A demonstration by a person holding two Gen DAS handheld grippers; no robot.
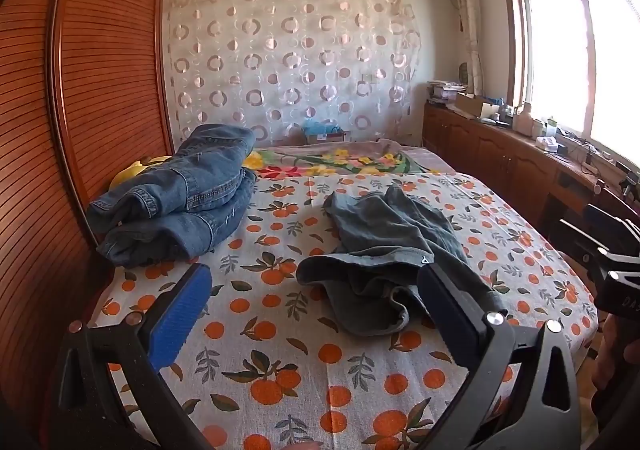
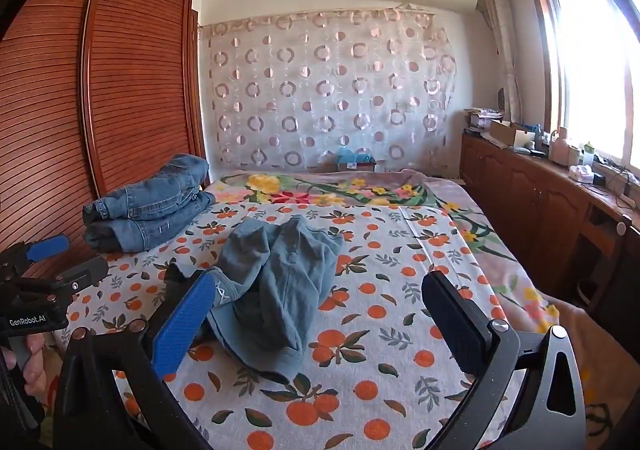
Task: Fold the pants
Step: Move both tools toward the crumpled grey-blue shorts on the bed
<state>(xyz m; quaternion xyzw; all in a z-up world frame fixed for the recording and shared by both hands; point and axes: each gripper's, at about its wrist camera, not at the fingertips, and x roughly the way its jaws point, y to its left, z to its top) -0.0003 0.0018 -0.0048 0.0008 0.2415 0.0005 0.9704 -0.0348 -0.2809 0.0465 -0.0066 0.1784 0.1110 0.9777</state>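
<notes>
Judging from how things lie, I put the task at its very start for this garment: the grey-blue pants point(image 1: 384, 250) sit in a rumpled heap on the orange-print sheet of the bed point(image 1: 280, 350), unfolded and untouched. My left tongs point(image 1: 316, 314) stand as wide as they go, with nothing between the blue pad and the dark pad; the near hem of the heap lies just ahead of them and partly behind the right-hand pad, but I see no contact. My right tongs point(image 2: 332, 326) are likewise fully spread and empty, with the heap just ahead and toward the left pad. In my judgement the next move calls for finding the waistband or a leg end, taking one point in each pair of tongs, and drawing the cloth flat before any fold is attempted; which end is which I cannot tell from the bunching. The fabric looks thin and limp, with soft creases and one edge rolled under, so I expect it to drag and drape rather than hold a line. A stack of folded blue jeans point(image 1: 176, 193) rests at the far left of the bed against the slatted wardrobe point(image 1: 100, 49), well apart from the heap. The patterned sheet around the pants is bare enough to spread them.
</notes>
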